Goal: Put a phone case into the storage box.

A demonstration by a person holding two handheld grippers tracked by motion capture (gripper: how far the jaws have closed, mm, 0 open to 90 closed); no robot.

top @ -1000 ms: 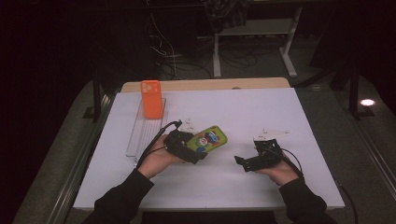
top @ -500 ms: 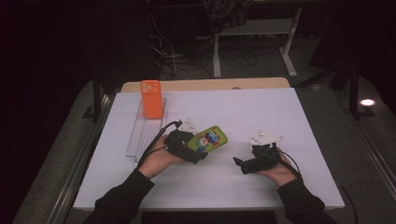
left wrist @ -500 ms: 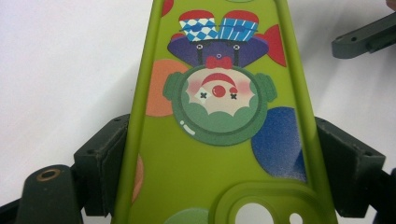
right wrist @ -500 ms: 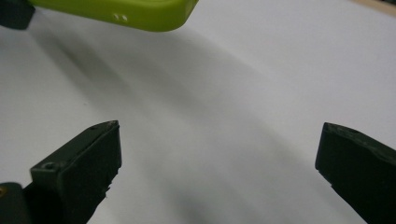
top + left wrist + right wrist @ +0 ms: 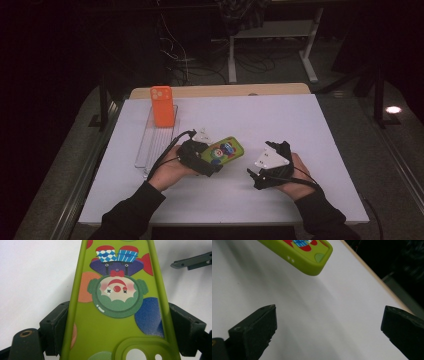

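Observation:
A green phone case (image 5: 227, 151) printed with a cartoon clown is held just above the white table. My left gripper (image 5: 210, 162) is shut on its camera end. In the left gripper view, the case (image 5: 117, 297) runs up between both pads (image 5: 58, 328), which press on its long edges. My right gripper (image 5: 254, 178) rests to the right of the case, pointing left at it, a short gap away. In the right gripper view, its fingers (image 5: 255, 331) stand wide apart over bare table, and the case's far corner (image 5: 308, 255) floats ahead at the top.
An orange phone case (image 5: 161, 105) stands upright in a clear slotted rack (image 5: 150, 145) at the left of the white table (image 5: 310, 125). A wooden edge (image 5: 220, 90) runs along the back. Dark floor, cables and a desk frame lie beyond.
My right gripper has slid left, closer to the green case. The left gripper and the case have stayed put.

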